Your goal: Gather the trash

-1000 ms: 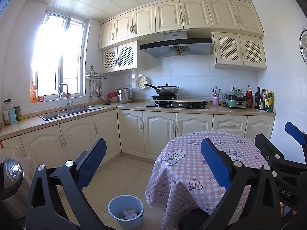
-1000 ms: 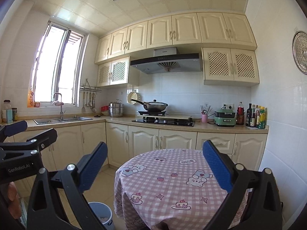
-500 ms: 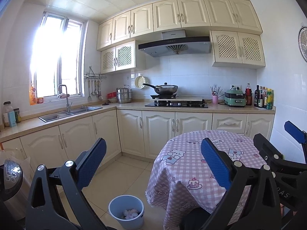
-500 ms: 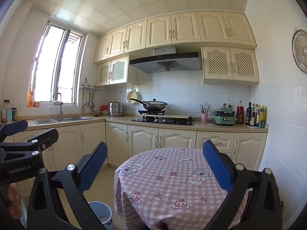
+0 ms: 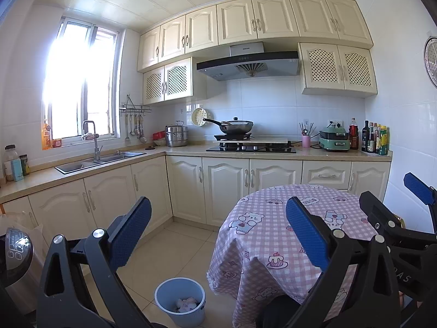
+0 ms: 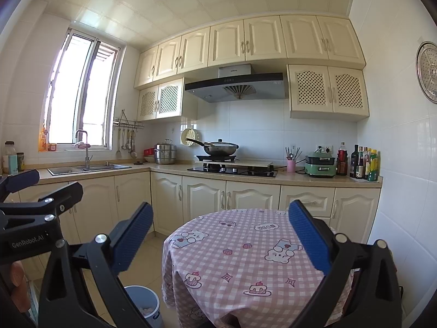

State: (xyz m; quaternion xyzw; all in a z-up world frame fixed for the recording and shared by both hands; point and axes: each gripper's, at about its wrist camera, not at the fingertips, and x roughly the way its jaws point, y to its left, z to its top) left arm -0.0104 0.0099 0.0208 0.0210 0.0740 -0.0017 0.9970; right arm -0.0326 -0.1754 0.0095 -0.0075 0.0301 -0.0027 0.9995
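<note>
A light blue trash bin (image 5: 180, 300) stands on the floor left of the round table, with crumpled white and pink trash (image 5: 187, 304) inside; its rim also shows in the right wrist view (image 6: 143, 302). My left gripper (image 5: 217, 216) is open and empty, held in the air above the bin and the table's left edge. My right gripper (image 6: 220, 218) is open and empty above the round table (image 6: 245, 251) with its pink checked cloth. No trash shows on the tabletop. Each gripper appears at the edge of the other's view.
Cream kitchen cabinets and a counter (image 5: 245, 154) run along the back and left walls, with a sink (image 5: 101, 160), a stove with a wok (image 5: 236, 128), a green appliance (image 5: 334, 142) and bottles (image 5: 374, 139). A silver appliance (image 5: 15, 262) stands at the far left.
Both views have shifted only slightly; the left view has tilted a little upward. Both grippers stay open and empty.
</note>
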